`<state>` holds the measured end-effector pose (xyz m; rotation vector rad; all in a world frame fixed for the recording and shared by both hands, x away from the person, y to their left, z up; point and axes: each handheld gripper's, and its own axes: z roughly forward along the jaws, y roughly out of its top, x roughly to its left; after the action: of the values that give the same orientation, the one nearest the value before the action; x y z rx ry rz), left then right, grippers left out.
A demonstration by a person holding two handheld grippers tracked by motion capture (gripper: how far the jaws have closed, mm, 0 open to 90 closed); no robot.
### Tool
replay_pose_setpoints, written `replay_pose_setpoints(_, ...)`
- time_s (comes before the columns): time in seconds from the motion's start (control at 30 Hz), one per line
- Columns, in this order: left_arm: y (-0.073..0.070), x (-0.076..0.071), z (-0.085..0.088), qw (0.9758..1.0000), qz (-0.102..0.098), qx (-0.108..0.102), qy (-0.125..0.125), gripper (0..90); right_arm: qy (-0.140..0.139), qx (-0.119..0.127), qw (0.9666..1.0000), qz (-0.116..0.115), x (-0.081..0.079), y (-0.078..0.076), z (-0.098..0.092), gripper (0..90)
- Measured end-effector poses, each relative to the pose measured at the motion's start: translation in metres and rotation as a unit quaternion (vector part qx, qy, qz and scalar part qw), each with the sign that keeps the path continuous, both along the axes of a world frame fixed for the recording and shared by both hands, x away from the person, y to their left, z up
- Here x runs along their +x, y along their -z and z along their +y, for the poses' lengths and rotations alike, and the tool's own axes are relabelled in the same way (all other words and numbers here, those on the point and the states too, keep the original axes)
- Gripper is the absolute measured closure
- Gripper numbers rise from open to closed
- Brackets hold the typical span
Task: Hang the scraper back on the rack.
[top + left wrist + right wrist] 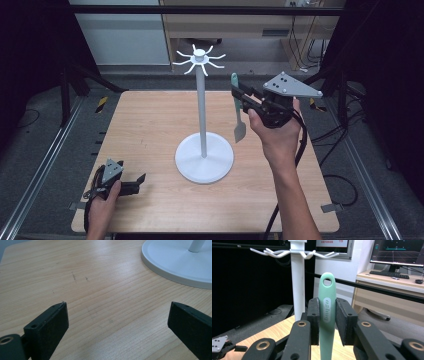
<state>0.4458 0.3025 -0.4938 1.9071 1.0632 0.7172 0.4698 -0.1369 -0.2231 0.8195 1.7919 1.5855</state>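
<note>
While my right gripper (241, 96) hangs raised above the table (150, 120), its jaws pinch the handle of a green spatula (327, 315), pads pressed on both sides of it. I see the spatula standing upright in that grip, its holed end poking above the jaws and its blade (239, 131) dangling below them, clear of the wood. Just beyond the gripper stands the white rack (202, 112), its pole between me and the dark curtain; the hooks (294, 252) at its top fan out higher than the spatula's holed end and a little to the left of it in the right gripper view. Nothing sits between the spatula and the pole. Well apart, near the table's near left corner, my left gripper (141, 178) rests low with jaws spread wide over bare wood, the rack's round base (180, 262) ahead of it to its right.
</note>
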Motion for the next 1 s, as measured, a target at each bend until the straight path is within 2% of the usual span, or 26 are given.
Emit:
replay_pose_setpoints(0.13,0.000,0.000,0.000,1.0000,0.000,-0.001,0.001,2.9,0.000,-0.007,0.9999,-0.011,-0.004,-0.003,0.003,74.2)
replay_pose_setpoints(0.63,0.000,0.000,0.000,1.0000,0.000,0.000,0.000,2.9,-0.011,-0.006,0.9997,-0.023,-0.004,-0.015,0.009,74.2)
replay_pose_setpoints(1.0,0.000,0.000,0.000,1.0000,0.000,-0.002,0.000,2.9,-0.021,-0.004,0.9996,-0.020,0.000,-0.021,0.013,74.2)
